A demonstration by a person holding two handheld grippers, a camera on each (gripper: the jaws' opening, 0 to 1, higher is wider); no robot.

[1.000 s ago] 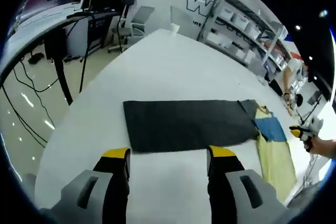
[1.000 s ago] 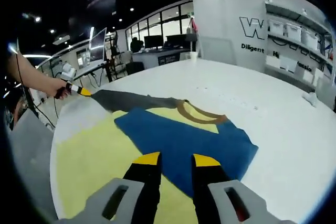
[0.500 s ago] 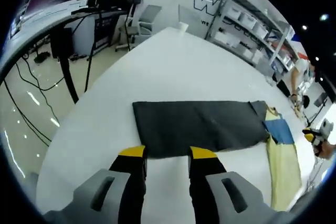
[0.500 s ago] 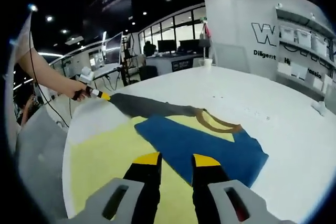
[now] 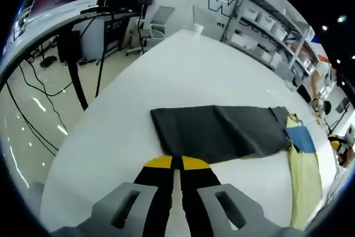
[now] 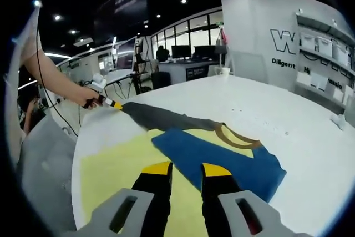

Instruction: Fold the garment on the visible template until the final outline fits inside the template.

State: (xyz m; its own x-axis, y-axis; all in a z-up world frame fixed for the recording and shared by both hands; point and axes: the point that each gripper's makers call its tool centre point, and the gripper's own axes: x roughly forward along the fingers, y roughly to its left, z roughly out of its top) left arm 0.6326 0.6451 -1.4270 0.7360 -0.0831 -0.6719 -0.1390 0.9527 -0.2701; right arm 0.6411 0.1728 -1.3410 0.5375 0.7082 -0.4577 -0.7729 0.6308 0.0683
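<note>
The garment lies flat on a white table (image 5: 183, 65). Its long dark grey part (image 5: 222, 131) runs across the left gripper view, and its blue panel (image 6: 222, 156) with a brown neckline (image 6: 236, 137) sits in the right gripper view. It rests partly on a yellow template sheet (image 6: 116, 165). My left gripper (image 5: 176, 162) is shut on the grey part's near edge; a person's hand holds that gripper (image 6: 113, 104) at the grey strip's far end in the right gripper view. My right gripper (image 6: 186, 169) hovers over the blue panel's near edge, its jaws a narrow gap apart.
Bare white tabletop stretches beyond the garment to a white cup (image 5: 198, 28) at the far end. Shelving with boxes (image 5: 260, 23) lines the wall. Desks, chairs and cables (image 5: 33, 104) stand on the floor left of the table edge.
My left gripper's jaws went from wide apart to shut at the grey cloth's near edge, and its camera came closer. The right gripper's jaws kept the same narrow gap.
</note>
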